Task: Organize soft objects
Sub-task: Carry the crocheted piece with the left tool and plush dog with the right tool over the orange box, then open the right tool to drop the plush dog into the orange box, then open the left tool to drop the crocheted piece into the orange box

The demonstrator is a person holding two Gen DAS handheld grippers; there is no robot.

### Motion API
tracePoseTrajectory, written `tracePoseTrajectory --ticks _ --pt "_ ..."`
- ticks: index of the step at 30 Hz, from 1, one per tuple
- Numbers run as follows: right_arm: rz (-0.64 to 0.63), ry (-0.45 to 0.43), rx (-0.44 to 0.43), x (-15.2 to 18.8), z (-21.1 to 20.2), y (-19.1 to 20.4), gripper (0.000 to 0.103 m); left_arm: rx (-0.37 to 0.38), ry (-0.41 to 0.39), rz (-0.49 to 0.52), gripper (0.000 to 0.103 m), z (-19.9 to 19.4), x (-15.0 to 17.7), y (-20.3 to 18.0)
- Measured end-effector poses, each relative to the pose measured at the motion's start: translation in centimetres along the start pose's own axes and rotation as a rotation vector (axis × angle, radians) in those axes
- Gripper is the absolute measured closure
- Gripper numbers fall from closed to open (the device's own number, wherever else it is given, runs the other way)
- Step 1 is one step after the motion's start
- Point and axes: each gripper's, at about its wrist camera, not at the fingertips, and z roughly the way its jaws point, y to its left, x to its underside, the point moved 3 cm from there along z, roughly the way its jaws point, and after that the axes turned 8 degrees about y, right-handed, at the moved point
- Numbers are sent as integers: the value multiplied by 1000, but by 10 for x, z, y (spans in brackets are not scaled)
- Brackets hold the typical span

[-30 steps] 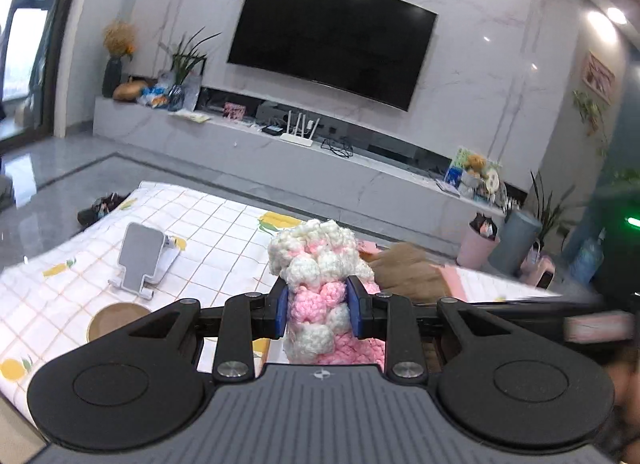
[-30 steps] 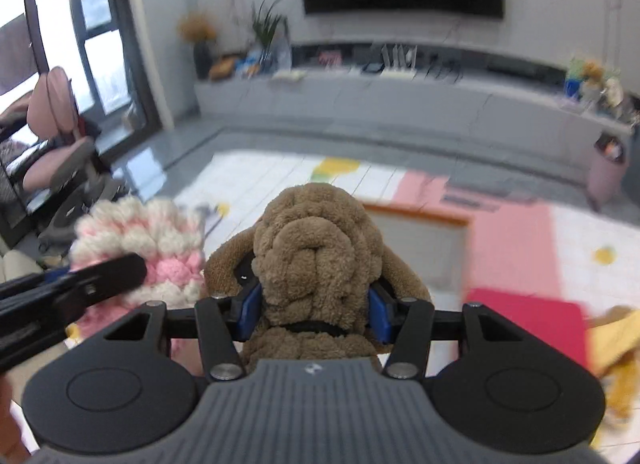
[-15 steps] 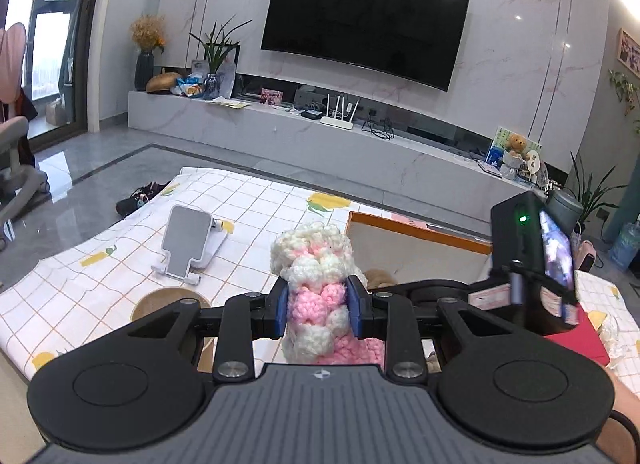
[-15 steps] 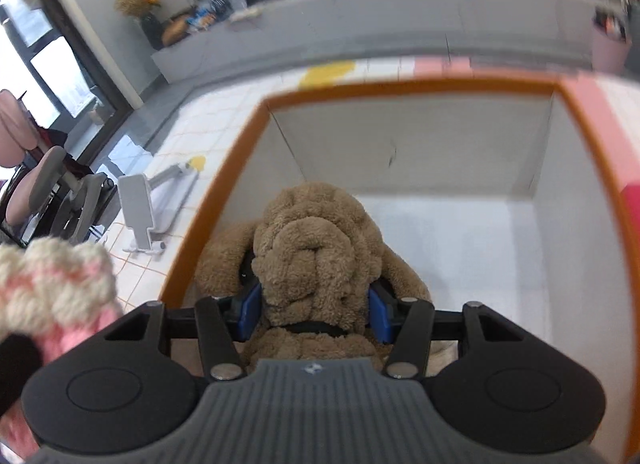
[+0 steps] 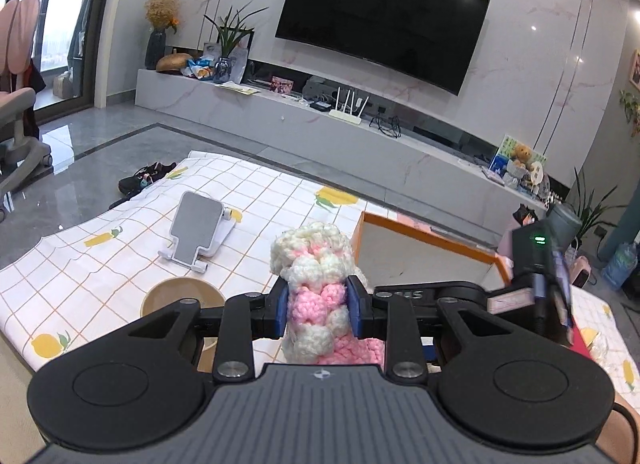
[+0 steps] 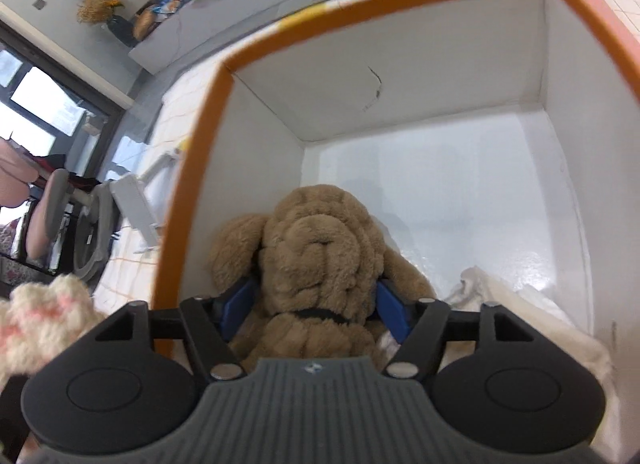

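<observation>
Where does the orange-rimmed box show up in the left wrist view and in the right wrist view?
Left wrist: box sits right of centre, behind the pink and white knit, only its far rim and inner wall showing.
Right wrist: box fills most of the frame, the plush dog low inside it.
Shared landmark: the white stand on the tablecloth, left of the box.

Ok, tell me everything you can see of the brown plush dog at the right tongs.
The plush dog is tan, deeply wrinkled pile fabric, with floppy ears and a thin dark collar. It sits upright, facing the camera, inside the orange-rimmed white box, near its left wall. The right tongs are opening; their blue pads flank its neck and look splayed clear of it. Something white and fluffy lies beside it.
</observation>
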Motion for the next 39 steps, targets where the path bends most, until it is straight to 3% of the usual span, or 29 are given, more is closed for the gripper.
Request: tracePoseTrajectory --ticks 2,5,10,13,17,26,30,39 --pt "-29 -16 -40 2 -16 4 23 12 -8 -1 70 -4 -1 -1" --pt "-91 -51 -66 10 -48 12 22 33 -16 1 70 -10 -2 -6" --pt "-195 -185 -73 33 -119 11 17 120 -2 -17 70 -16 -4 -17" --pt "-281 -259 -10 49 -152 -2 15 192 16 -18 70 -15 -1 -26" --pt "-299 -350 69 70 -182 -28 15 227 40 27 70 -7 7 -48" --pt "-334 -410 104 89 -194 -67 16 243 73 159 70 40 19 -102" --pt "-318 -427 140 82 -189 -75 22 235 104 182 70 70 23 -118" --pt "-318 -433 196 84 -196 -100 22 260 266 204 69 120 35 -132"
